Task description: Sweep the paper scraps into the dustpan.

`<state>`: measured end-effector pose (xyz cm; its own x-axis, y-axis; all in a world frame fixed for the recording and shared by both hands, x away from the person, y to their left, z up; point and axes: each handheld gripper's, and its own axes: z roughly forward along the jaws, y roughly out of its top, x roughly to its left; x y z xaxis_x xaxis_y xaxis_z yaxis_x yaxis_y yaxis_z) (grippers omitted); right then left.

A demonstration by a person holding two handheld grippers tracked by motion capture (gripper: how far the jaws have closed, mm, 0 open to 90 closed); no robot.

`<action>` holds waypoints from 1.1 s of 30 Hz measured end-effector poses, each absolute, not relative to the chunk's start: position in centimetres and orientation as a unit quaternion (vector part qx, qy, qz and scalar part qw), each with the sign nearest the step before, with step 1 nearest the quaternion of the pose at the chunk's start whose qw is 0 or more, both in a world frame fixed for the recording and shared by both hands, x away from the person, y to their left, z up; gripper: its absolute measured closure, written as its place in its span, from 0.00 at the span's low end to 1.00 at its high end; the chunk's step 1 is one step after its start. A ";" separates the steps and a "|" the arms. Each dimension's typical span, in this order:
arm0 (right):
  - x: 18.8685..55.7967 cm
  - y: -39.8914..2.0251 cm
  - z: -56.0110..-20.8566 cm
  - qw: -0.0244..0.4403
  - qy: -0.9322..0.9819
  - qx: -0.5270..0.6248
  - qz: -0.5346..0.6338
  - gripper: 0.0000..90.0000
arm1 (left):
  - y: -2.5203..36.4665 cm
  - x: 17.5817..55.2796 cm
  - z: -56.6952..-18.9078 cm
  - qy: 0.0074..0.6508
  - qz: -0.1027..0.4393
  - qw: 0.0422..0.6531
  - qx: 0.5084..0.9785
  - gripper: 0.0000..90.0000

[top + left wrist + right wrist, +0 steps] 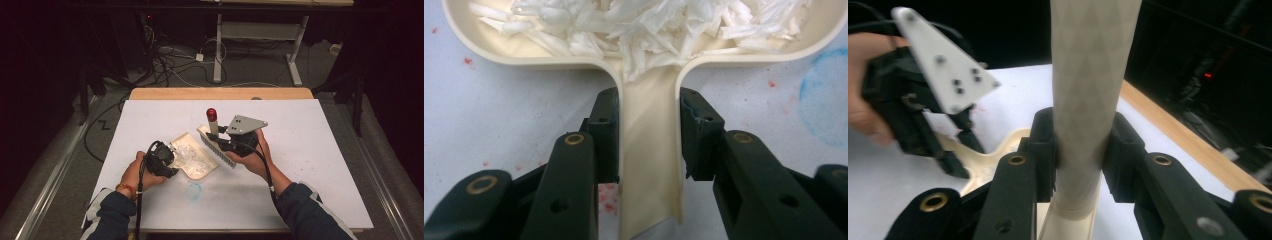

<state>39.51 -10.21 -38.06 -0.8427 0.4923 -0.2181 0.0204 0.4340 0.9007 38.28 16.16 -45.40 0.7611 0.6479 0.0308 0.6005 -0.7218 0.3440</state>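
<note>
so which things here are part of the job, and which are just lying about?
In the job:
- dustpan, handle clamped in left gripper
- paper shreds in the dustpan
- brush, handle clamped in right gripper

Lying about:
- blue smudge on the table
- cables on the floor
- far desk frame

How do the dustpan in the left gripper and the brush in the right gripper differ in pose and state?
The dustpan lies flat on the white table; the brush is lifted above it, its red-tipped handle pointing up. The dustpan is loaded with white shreds; no shreds can be made out on the brush. The left gripper clamps the dustpan's flat handle; the right gripper clamps the brush's round, patterned handle. Both are cream-coloured and firmly held.
</note>
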 end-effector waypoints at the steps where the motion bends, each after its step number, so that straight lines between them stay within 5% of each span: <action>1: 39.7 -10.3 -38.2 0.235 0.814 0.163 0.506 0.79 | 16.1 38.3 -45.4 0.337 0.076 0.158 0.925 0.71; 18: 39.0 -9.7 -40.3 0.195 0.828 0.162 0.501 0.79 | 16.4 38.3 -45.5 0.341 0.069 0.165 0.923 0.71; 33: 38.0 -15.6 -38.7 0.219 0.805 0.201 0.514 0.79 | 16.7 38.2 -45.6 0.379 0.064 0.180 0.905 0.71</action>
<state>38.04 -15.57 -38.75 -0.8237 0.5478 -0.1462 0.0984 0.3920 0.9147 38.23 16.68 -45.56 0.7045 0.7094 -0.0199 0.6630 -0.6478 0.3752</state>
